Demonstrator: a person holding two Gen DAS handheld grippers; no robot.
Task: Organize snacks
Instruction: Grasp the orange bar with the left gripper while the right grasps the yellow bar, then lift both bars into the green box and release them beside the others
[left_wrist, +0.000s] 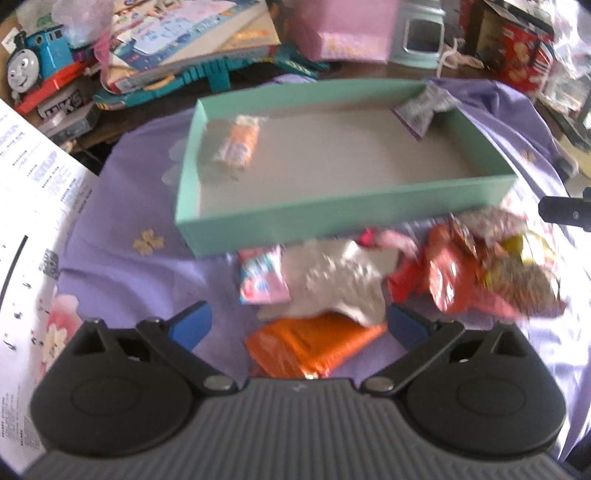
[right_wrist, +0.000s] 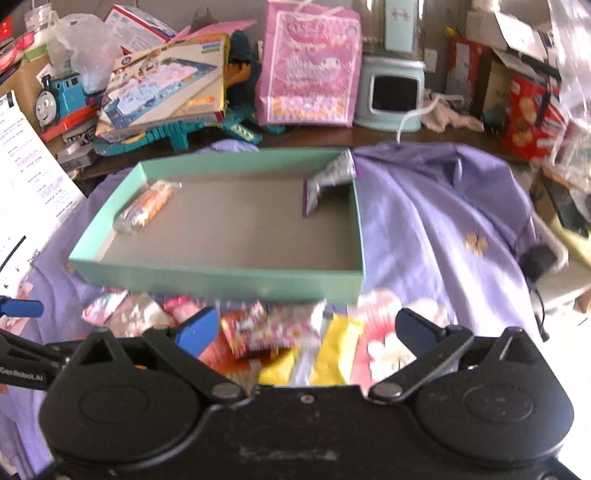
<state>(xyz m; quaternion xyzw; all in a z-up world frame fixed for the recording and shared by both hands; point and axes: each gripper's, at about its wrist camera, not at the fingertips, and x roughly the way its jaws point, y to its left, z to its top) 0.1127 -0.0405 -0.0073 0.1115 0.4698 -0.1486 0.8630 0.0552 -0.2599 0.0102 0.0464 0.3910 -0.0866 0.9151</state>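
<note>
A shallow teal box (left_wrist: 332, 218) (right_wrist: 221, 275) lies on a purple cloth. Inside it are an orange snack pack (left_wrist: 236, 142) (right_wrist: 146, 206) at the left and a silver-purple packet (left_wrist: 424, 107) (right_wrist: 328, 181) at the far right corner. A pile of snack packets lies in front of the box: an orange pack (left_wrist: 314, 345), a silver one (left_wrist: 340, 280), red ones (left_wrist: 447, 273), a pink-red one (right_wrist: 273, 328), a yellow one (right_wrist: 332, 354). My left gripper (left_wrist: 299, 325) is open above the orange pack. My right gripper (right_wrist: 306, 328) is open above the pile.
Clutter lines the back: a blue toy train (left_wrist: 33, 62) (right_wrist: 59, 99), toy boxes (right_wrist: 166, 85), a pink gift bag (right_wrist: 310, 66), a mint appliance (right_wrist: 391, 92), a red tin (right_wrist: 528, 114). White printed paper (left_wrist: 33, 192) lies at the left.
</note>
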